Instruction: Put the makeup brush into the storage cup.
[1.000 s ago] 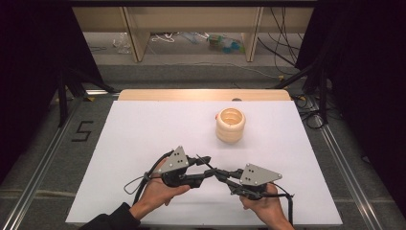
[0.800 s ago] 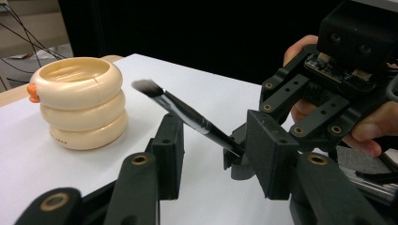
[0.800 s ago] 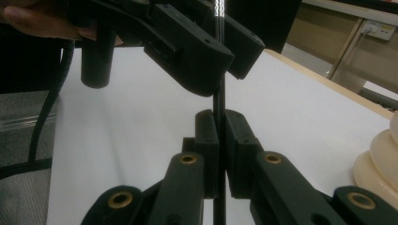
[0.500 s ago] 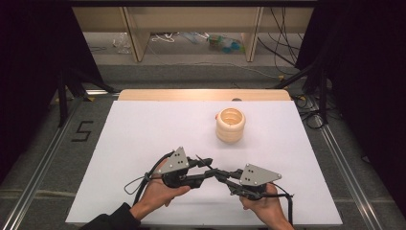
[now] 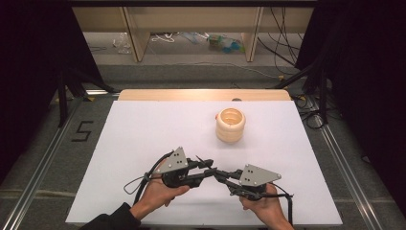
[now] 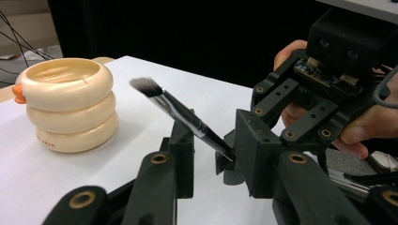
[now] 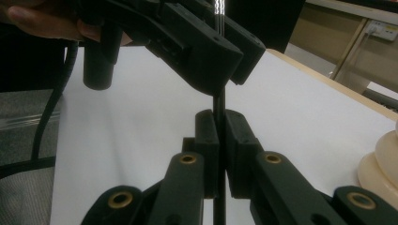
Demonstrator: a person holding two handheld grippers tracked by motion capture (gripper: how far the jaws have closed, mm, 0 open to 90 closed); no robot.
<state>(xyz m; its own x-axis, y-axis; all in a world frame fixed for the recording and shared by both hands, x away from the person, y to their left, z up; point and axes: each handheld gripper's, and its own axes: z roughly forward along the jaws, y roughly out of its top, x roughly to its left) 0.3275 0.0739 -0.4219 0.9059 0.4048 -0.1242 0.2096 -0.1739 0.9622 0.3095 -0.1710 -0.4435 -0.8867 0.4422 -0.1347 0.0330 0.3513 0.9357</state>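
Handover of a makeup brush (image 6: 183,112) above the near desk (image 5: 143,139); right hand-held gripper (image 7: 219,136) clamps its handle; left hand-held gripper (image 6: 211,150), jaws just closing round it, not yet pressing; the right should release only once the left grips; ringed holder (image 5: 230,125) stands far right.

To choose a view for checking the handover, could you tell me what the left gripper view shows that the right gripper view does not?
Left gripper view: the bristle tip of the brush and the open top of the ringed cream holder. Right gripper view: the right gripper shut on the brush handle. Both: the brush between the jaws of the left gripper, which have just been closing and do not yet press it.
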